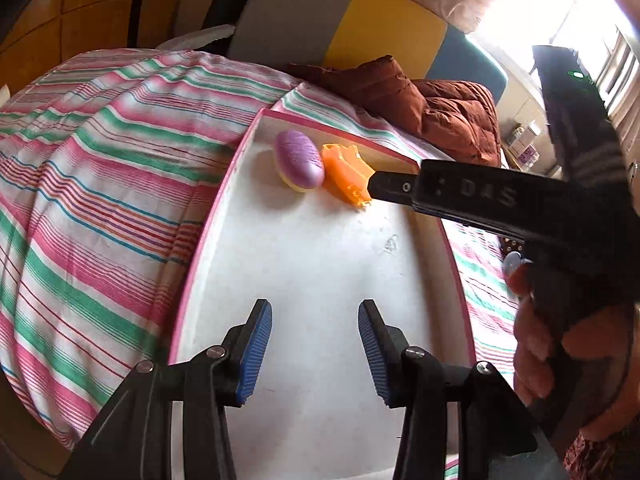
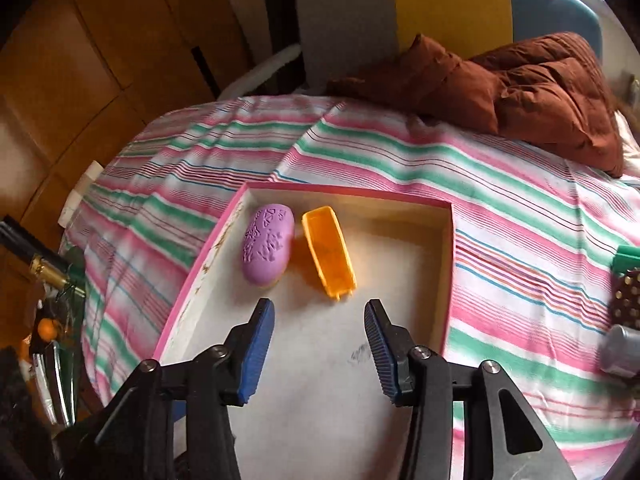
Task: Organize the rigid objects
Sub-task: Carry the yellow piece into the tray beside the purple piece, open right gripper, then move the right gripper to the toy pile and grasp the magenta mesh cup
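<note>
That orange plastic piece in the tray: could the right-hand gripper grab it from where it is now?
Probably yes. The right gripper is open and empty, the orange piece lies just ahead, nothing between. The purple oval sits close beside it.

- We see a bed covered by a pink, green and white striped sheet
- On it we find a shallow pink-rimmed tray, a crumpled brown quilt at the far end, and, at the right edge, a green thing, a dotted brown thing and a grey thing
</note>
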The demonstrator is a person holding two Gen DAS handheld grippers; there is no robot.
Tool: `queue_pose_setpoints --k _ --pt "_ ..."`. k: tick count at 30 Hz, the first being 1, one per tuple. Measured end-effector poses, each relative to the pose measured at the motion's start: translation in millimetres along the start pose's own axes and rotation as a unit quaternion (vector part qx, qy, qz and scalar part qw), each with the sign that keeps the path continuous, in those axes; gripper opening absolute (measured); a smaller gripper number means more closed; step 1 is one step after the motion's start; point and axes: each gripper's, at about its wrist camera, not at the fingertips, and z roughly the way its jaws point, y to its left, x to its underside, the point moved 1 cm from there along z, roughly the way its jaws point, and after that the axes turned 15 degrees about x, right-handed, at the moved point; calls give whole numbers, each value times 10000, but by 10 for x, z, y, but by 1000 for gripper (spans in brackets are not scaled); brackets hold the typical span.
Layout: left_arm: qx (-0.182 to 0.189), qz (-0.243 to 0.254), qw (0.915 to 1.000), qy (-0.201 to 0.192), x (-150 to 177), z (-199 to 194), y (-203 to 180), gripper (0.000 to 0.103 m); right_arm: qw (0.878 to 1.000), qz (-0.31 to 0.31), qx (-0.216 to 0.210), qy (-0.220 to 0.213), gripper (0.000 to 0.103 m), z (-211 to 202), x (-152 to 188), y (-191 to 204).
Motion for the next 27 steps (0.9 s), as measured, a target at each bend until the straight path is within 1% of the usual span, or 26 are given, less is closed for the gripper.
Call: queue_pose_setpoints --k 3,7,10,15,19,24,27 --pt "29 96 9999 -7 21 -11 -57 45 10000 23 49 -48 49 -131 82 -82" --pt "114 199 9997 -59 44 -32 -139 45 9992 -87 327 -217 49 -317 216 -239" --pt "191 295 9993 -100 64 -44 -200 45 9984 -42 482 -290 51 -418 345 -424" --pt "422 456 9979 -162 103 -59 -339 45 9969 78 719 -302 52 -540 636 -758" --pt "580 669 9959 -199 144 -73 -482 45 9935 110 1064 -377 52 -618 895 -1036" --pt "703 906 9932 -179 204 -63 -646 45 9901 436 1327 -141 52 -605 1217 -1496" --pt "808 997 9917 -129 253 -46 -744 45 9850 631 1606 -70 52 -630 1375 -1811"
